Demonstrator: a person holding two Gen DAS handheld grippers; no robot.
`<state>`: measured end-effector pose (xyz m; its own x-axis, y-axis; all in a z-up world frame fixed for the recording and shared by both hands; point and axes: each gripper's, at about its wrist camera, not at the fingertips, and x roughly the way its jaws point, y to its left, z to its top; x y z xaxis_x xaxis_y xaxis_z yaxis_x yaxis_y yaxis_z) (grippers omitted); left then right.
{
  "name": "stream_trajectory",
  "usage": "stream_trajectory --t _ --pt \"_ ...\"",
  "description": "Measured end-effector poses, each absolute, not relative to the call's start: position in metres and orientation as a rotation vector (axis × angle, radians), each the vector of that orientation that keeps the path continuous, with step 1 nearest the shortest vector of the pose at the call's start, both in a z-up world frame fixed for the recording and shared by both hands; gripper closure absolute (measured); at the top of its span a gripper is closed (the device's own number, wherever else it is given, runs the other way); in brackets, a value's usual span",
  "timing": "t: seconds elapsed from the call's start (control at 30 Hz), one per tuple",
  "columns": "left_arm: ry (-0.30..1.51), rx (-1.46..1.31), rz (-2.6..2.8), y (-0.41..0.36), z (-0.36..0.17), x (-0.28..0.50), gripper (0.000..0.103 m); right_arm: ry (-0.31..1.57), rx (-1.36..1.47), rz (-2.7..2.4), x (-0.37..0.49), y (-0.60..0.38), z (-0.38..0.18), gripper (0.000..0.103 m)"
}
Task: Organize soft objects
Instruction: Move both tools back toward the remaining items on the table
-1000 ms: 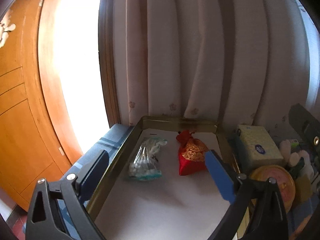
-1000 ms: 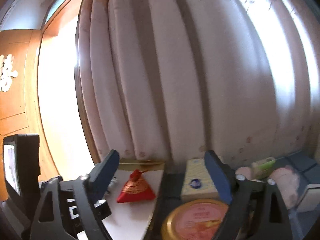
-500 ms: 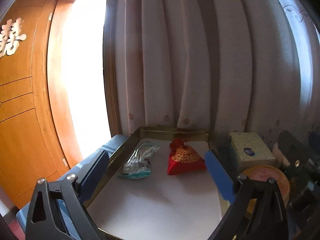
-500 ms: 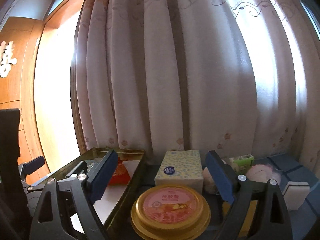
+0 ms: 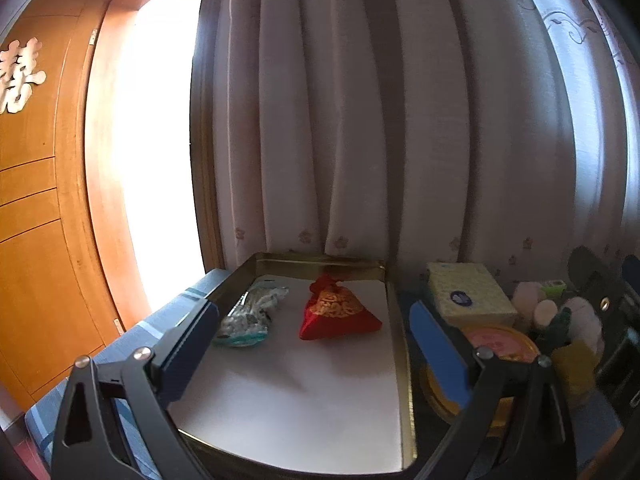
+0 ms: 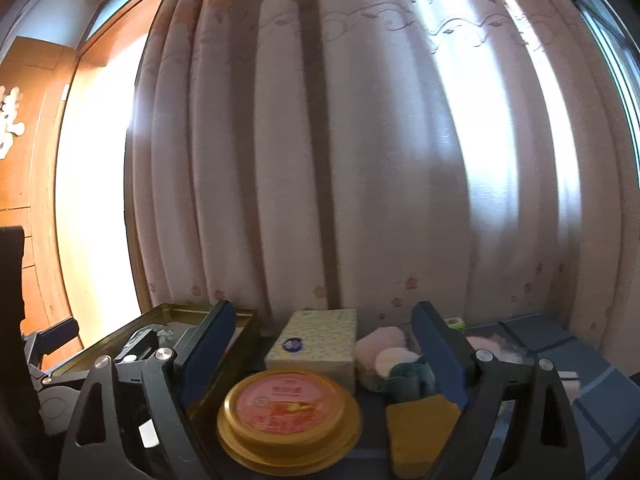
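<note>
A gold-rimmed tray (image 5: pixel 394 364) with a white floor holds a red embroidered pouch (image 5: pixel 336 314) and a clear bag of cotton swabs (image 5: pixel 250 314) at its far end. My left gripper (image 5: pixel 312 344) is open and empty, held above the tray's near half. My right gripper (image 6: pixel 320 354) is open and empty, above a round gold tin with a pink lid (image 6: pixel 286 404). Past it lie a pale tissue pack (image 6: pixel 316 346), a pink-white plush (image 6: pixel 384 356), a teal cloth (image 6: pixel 412 376) and a yellow sponge (image 6: pixel 420 428). The tray's corner (image 6: pixel 168 312) shows at the left.
A pale flowered curtain (image 6: pixel 360 160) hangs close behind everything. A bright window opening and a wooden panel (image 5: pixel 32 240) stand at the left. The surface is blue checked fabric (image 6: pixel 560 344). A small green box (image 5: pixel 554 286) and the right gripper's body (image 5: pixel 608 320) sit at the far right.
Both grippers have drawn back and tilted up. The right gripper has swung right, from the pouch and tray to the tin and tissue pack. Nothing was picked up.
</note>
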<state>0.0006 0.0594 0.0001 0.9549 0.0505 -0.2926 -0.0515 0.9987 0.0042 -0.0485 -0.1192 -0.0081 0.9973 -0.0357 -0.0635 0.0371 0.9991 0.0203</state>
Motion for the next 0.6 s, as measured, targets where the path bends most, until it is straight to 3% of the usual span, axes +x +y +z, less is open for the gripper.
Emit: stream_trajectory --t 0.6 --pt "0.299 0.035 -0.022 0.01 0.001 -0.018 0.005 0.062 0.07 -0.176 -0.071 -0.201 -0.007 0.012"
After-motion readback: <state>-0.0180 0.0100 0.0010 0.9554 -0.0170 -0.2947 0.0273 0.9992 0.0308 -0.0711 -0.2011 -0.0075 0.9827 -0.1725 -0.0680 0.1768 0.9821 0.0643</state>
